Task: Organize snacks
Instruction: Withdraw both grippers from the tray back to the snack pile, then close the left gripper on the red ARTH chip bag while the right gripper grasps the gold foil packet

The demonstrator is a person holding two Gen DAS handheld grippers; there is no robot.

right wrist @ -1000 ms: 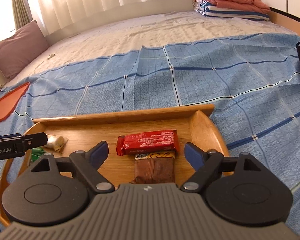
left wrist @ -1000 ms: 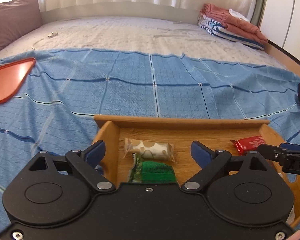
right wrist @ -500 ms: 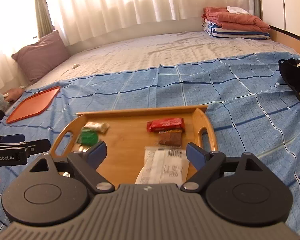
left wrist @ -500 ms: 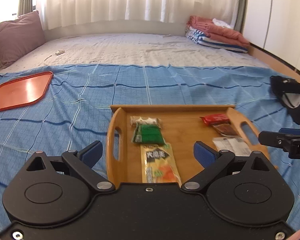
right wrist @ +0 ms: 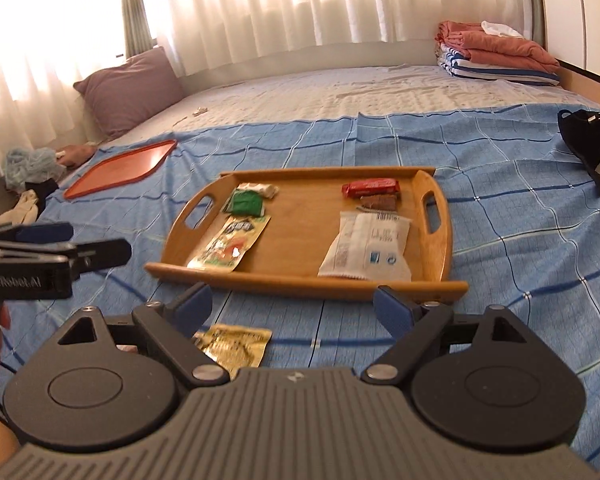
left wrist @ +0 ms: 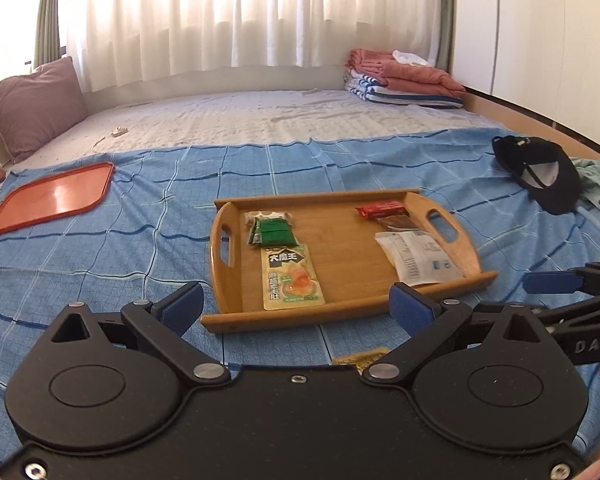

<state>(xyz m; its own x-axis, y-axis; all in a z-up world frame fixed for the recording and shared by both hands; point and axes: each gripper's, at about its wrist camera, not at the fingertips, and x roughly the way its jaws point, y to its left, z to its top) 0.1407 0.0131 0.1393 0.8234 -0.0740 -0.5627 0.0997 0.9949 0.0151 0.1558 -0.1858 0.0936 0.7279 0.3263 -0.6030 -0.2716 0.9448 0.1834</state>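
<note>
A bed [left wrist: 260,120] is filling both views, its near half lying under a blue checked sheet [left wrist: 100,248]. On that sheet a wooden tray [left wrist: 340,312] with two cut-out handles is sitting, and everything else is placed against it. Far left of the tray an orange tray [left wrist: 52,196] is lying flat; far right of it a black cap [left wrist: 540,172] is resting; beyond its right corner folded blankets [left wrist: 404,76] are stacked, and beyond its left corner a mauve pillow [left wrist: 36,100] is leaning.

The left gripper [left wrist: 296,304] is hovering off the tray's near rim, tilting downward, its jaws spreading wide with nothing between them. The right gripper [right wrist: 292,304] is hanging beside it at a like tilt, jaws standing wide apart and also empty.

Inside the tray, along its right side, a white packet [right wrist: 368,248] is lying nearest, then a brown bar [right wrist: 380,202] and a red bar [right wrist: 370,188] at the far edge. Along its left side a green-and-orange pouch [left wrist: 290,276] is lying nearest, then a dark green packet [left wrist: 272,232] and a pale spotted packet [left wrist: 266,215]. Outside the tray, just off its near rim, a yellow packet [right wrist: 232,344] is lying on the sheet.
</note>
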